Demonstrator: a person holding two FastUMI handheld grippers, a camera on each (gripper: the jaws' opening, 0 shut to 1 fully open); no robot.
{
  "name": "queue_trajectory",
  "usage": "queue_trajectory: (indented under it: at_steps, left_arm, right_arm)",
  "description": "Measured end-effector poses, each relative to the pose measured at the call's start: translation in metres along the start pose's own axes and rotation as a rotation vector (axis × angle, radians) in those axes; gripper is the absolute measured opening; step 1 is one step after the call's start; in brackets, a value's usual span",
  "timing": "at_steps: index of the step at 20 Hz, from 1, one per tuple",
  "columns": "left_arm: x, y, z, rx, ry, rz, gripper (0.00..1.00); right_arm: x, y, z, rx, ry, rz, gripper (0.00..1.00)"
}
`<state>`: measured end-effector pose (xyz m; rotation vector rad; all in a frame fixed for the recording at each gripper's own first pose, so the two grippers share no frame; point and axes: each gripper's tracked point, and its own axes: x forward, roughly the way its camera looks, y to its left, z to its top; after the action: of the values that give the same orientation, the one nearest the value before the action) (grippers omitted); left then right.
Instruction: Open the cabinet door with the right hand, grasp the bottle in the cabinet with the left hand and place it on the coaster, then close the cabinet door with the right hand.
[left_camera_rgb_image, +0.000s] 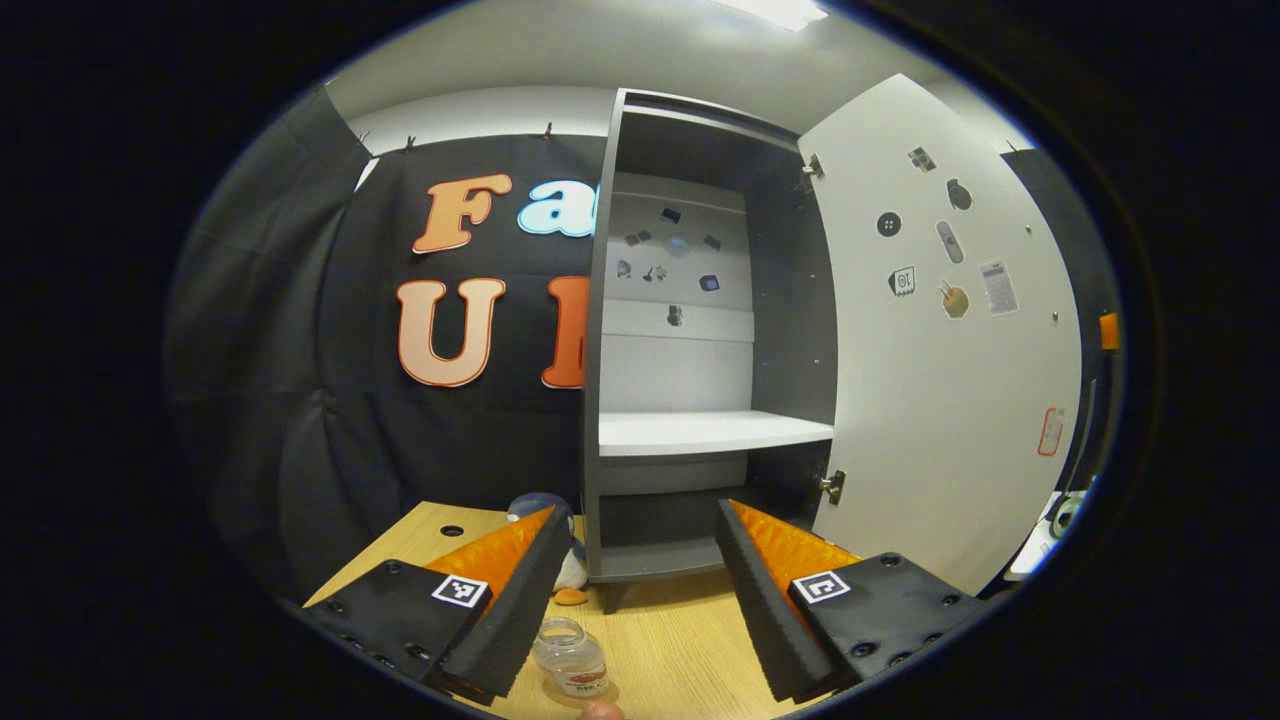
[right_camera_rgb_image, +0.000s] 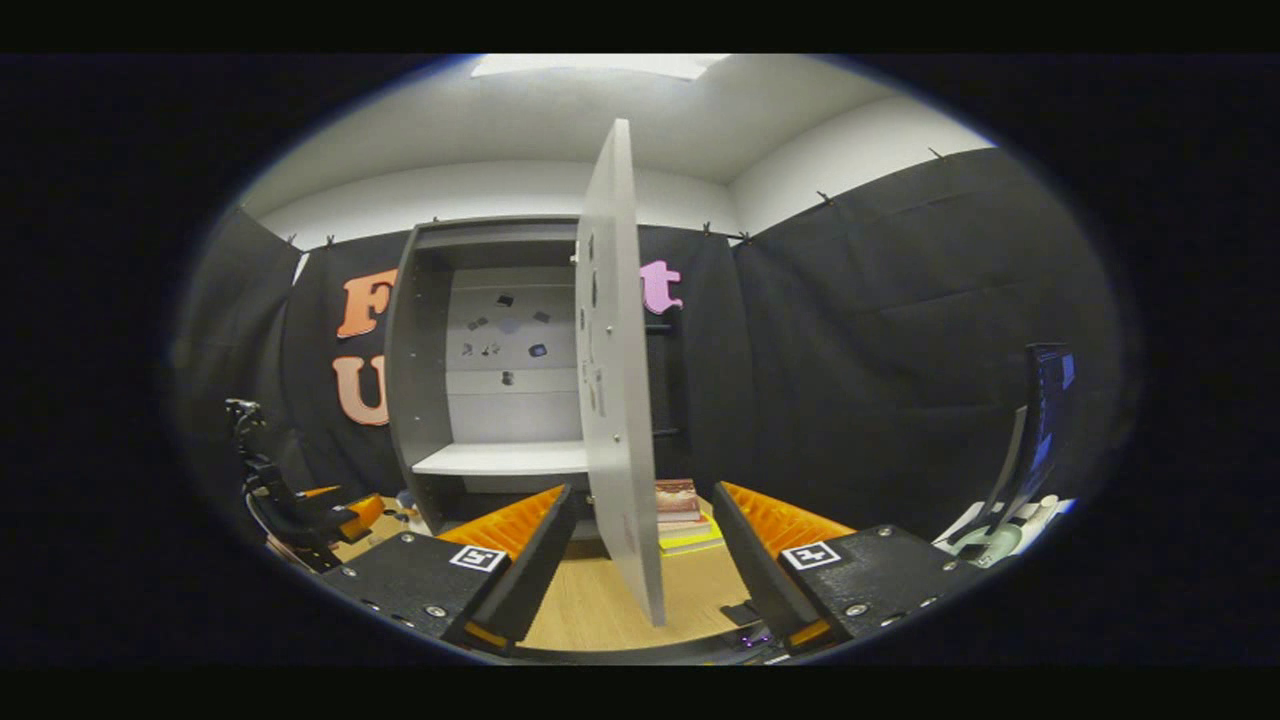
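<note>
Your left gripper (left_camera_rgb_image: 640, 590) has its fingers spread wide, holding nothing. At the bottom centre of the left gripper view, the bottle (left_camera_rgb_image: 571, 656) stands upright on the wooden table (left_camera_rgb_image: 680, 640), between the fingers and close to the left one. The cabinet (left_camera_rgb_image: 690, 330) is in the centre, its door (left_camera_rgb_image: 940, 330) swung open at the right. Your right gripper (right_camera_rgb_image: 640, 545) is also spread, and the door's edge (right_camera_rgb_image: 625, 400) stands between its fingers without touching them. Some books (right_camera_rgb_image: 680, 505) lie behind the door.

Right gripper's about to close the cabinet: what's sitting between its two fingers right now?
In the right gripper view, the open cabinet door stands edge-on between the right gripper's spread fingers, neither touching it, over bare wooden tabletop.
</note>
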<state>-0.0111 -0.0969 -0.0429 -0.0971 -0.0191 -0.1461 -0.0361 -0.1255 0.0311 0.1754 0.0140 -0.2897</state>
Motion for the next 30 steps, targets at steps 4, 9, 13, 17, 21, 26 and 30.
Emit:
queue_trajectory:
  at_steps: [4, 9, 13, 17, 21, 26, 30]
  left_arm:
    - [-0.013, -0.001, 0.020, -0.012, -0.010, 0.023, 0.95]
    - [-0.021, 0.005, 0.029, 0.011, -0.002, 0.050, 0.95]
    - [-0.020, 0.012, 0.029, 0.023, 0.005, 0.063, 0.95]
    - [-0.008, 0.019, 0.030, 0.012, 0.005, 0.052, 0.95]
    - [0.008, 0.027, 0.035, 0.003, -0.008, 0.042, 0.95]
    - [0.018, 0.037, 0.041, 0.002, -0.024, 0.044, 0.95]
    - [0.022, 0.049, 0.046, 0.006, -0.040, 0.048, 0.95]
  right_arm:
    - [0.019, -0.037, 0.009, 0.041, 0.009, -0.019, 0.85]
    - [0.053, -0.049, 0.012, 0.073, 0.048, 0.041, 0.86]
    - [0.064, -0.042, 0.017, 0.066, 0.030, 0.091, 0.93]
    - [0.069, -0.031, 0.019, 0.027, 0.013, 0.103, 0.84]
    - [0.062, 0.020, 0.019, -0.044, 0.012, 0.172, 0.83]
    - [0.061, 0.074, 0.017, -0.035, 0.012, 0.297, 0.72]
    - [0.069, 0.124, 0.014, -0.003, 0.032, 0.415, 0.72]
